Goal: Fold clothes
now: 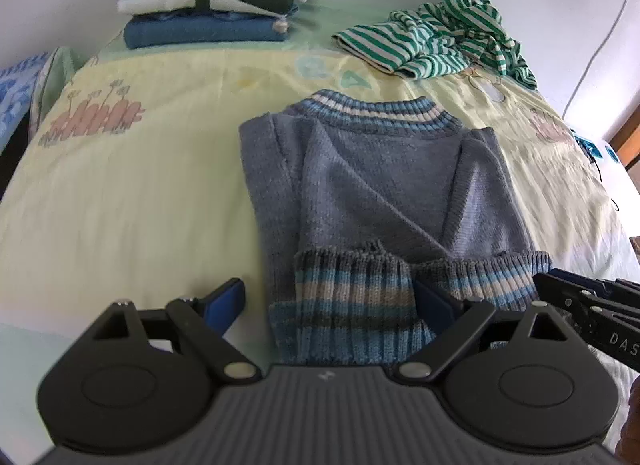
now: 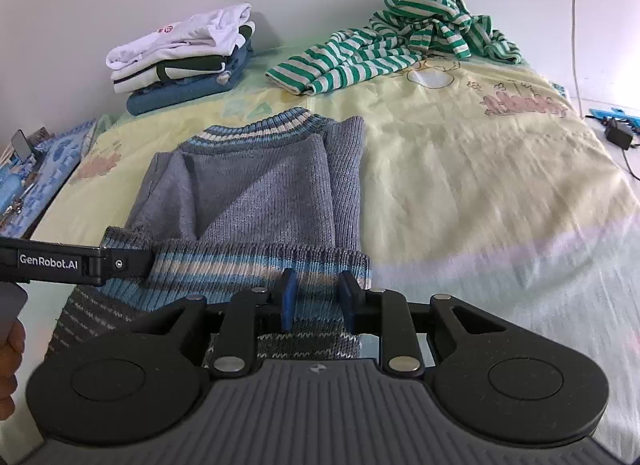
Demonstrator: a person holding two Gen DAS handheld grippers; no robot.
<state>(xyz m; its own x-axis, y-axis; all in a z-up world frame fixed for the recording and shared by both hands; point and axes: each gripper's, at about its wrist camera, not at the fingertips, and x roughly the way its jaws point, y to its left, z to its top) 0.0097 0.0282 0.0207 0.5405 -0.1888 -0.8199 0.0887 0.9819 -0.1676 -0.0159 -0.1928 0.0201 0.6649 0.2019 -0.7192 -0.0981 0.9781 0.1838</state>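
Left gripper (image 1: 334,305) fingers spread wide, released, straddling a striped cuff. Right gripper (image 2: 316,299) fingers narrow on the sweater (image 2: 264,201) hem; contact unclear, cannot tell if grasping. Sweater lies on bed (image 2: 460,185), sleeves folded in. Judged step: bottom-to-collar fold; next needs both hem corners gripped, lifted together.

Home bedroom: bed (image 2: 480,193), folded clothes (image 2: 184,61).
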